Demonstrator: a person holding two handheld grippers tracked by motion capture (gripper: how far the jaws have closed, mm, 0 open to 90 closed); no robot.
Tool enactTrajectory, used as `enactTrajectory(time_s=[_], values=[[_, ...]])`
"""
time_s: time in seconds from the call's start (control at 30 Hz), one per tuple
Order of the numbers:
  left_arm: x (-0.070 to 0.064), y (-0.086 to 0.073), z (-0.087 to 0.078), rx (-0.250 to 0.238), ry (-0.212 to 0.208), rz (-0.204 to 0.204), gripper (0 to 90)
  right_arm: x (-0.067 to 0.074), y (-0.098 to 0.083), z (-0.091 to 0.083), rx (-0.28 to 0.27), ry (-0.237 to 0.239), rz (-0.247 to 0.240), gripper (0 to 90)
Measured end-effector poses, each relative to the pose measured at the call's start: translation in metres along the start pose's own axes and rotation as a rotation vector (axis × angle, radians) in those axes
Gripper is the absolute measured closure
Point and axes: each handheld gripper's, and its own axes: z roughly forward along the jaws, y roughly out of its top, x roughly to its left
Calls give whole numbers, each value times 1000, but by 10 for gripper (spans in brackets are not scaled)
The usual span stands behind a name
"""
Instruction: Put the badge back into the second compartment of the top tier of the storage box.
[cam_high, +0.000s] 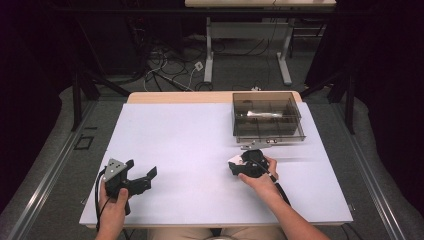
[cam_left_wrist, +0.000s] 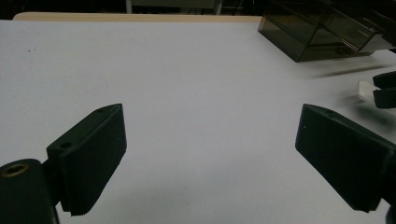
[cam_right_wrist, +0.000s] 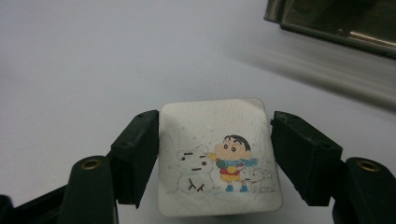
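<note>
The right gripper (cam_right_wrist: 215, 158) clamps a square cartoon tile (cam_right_wrist: 218, 156) squarely between its jaws, each pad against one edge, while the left gripper (cam_left_wrist: 212, 158) stands wide apart around nothing.

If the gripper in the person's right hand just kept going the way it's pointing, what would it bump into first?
Probably the smoky clear plastic box. The right gripper, shut on a square cartoon card, points toward the box's near front, where a latch sticks out. Bare white table lies between; exact aim is uncertain.
</note>
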Motion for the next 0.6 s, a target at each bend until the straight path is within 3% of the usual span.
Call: enactTrajectory(time_s=[0.6], values=[[0,0,0,-1,2,3,93,-16,1,-19,-10,-97,74,332]])
